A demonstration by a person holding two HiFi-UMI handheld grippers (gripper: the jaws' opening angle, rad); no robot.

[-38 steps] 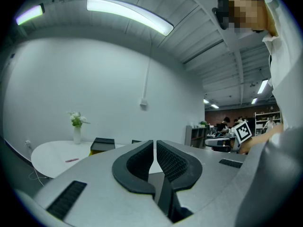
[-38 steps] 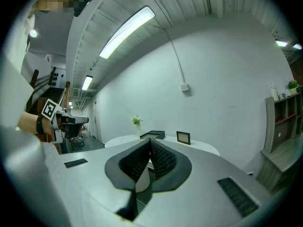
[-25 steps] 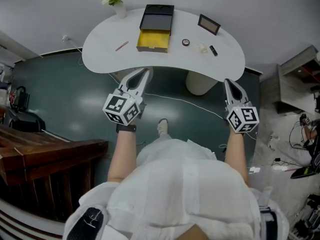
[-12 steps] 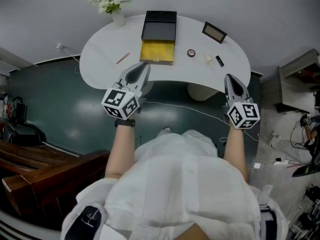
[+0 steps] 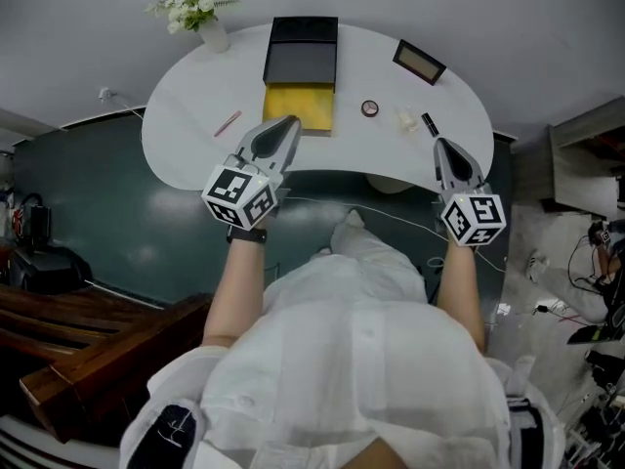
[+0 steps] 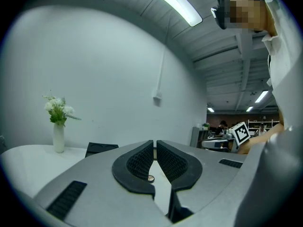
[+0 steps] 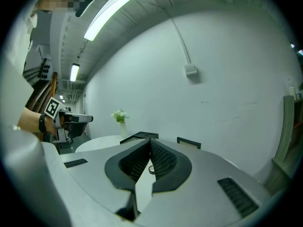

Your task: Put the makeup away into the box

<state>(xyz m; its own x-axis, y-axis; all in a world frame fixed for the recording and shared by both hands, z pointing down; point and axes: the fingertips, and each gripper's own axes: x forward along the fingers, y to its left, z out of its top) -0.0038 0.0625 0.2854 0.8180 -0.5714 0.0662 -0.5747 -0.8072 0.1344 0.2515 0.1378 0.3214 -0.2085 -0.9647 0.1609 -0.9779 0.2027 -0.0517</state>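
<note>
**Tongs shut and empty — makeup all out on the surface**

Left tongs [image 5: 289, 122] and right tongs [image 5: 441, 145] are both pressed together with nothing pinched. My left one hangs over the near edge of the surface [image 5: 176, 135], just in front of the box [image 5: 300, 106]. My right one is at the near edge on the right. The box lies open, yellow inside toward me and its black half behind.

None of the makeup is in the box yet. A pink pencil [image 5: 228, 123] lies left of the box. A round compact [image 5: 369, 108], a pale item [image 5: 406, 118] I can't identify and a black tube [image 5: 430, 123] lie right of it. A dark-framed palette [image 5: 420, 61] sits farther back.

By my judgement, all of it is light and stiff.
- **Pencil:** thin and likely to roll, so I'd pinch it across its middle. Its long axis runs on a slant, near-left to far-right.
- **Tube:** smooth and probably slippery, so the same cross-grip applies. It slants the other way, far-left to near-right.
- **Compact:** flat and low, so I'd take it by the rim, edge to edge.
- **Palette:** it may hold glass, so a gentle grip on its short sides seems wise. Its long axis also slants far-left to near-right.
</note>
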